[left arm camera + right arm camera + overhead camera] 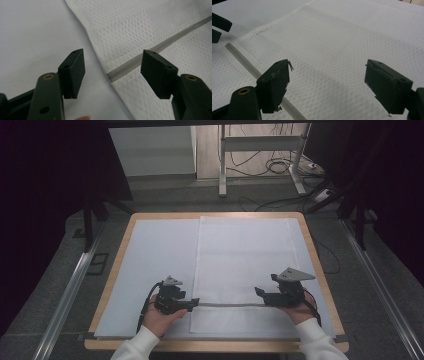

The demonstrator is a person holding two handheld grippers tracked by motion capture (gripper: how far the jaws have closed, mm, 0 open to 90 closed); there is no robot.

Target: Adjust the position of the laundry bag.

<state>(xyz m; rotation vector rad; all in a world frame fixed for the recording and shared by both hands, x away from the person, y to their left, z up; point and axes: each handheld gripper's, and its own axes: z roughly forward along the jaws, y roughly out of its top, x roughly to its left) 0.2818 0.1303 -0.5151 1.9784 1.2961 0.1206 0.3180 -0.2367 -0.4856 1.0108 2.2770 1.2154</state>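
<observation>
Fingers of left gripper [112, 72] and right gripper [327, 87] wide apart, seemingly empty, over cloth [245, 255].

We see a white cloth [243, 265] with a pattern of tiny holes all over it, like a net. A thin grey strip [227, 305] runs across the cloth. Under the cloth we see a plain pale sheet [150, 265], a very light blue-white with no pattern. The table [114, 280] has a light brown wooden edge.

The left gripper [192, 304] is black, and we see little gold rings on its arms. The right gripper [260, 294] is black too, with a grey plate on top. The person's sleeves [135, 345] are white. The floor [380, 320] is dark grey.
</observation>
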